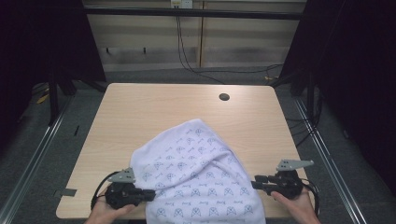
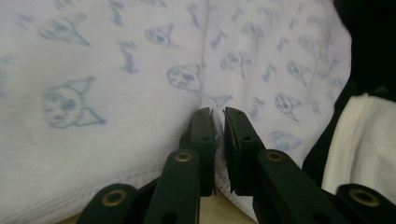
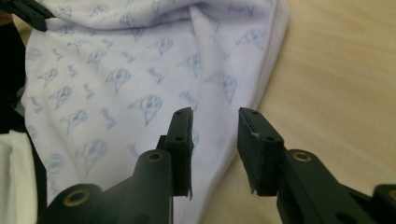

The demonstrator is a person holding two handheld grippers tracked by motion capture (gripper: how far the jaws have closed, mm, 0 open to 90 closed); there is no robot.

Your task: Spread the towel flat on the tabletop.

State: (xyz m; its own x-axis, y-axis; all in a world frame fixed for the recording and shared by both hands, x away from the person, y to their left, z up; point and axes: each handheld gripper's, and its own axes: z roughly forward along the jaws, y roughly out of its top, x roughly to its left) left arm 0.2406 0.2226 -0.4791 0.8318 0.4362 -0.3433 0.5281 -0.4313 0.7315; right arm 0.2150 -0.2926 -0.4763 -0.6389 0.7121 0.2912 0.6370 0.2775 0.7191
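Cloth [image 1: 196,177], white, soft, rumpled, blue-printed, on wood-grain table [image 1: 140,112].

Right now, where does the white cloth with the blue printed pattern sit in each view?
High view: the white cloth with the blue printed pattern lies low and centre, between both grippers, hanging over the near table edge.
Left gripper view: cloth fills the upper left, behind the jaws.
Right gripper view: cloth spreads across the left.
Shared landmark: the light wooden table, also.

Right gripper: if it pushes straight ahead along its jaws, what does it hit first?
Most likely the white printed towel. The right gripper has open jaws aimed at the cloth's edge, with nothing between them. Bare table lies just beside that line, so depth leaves some doubt.
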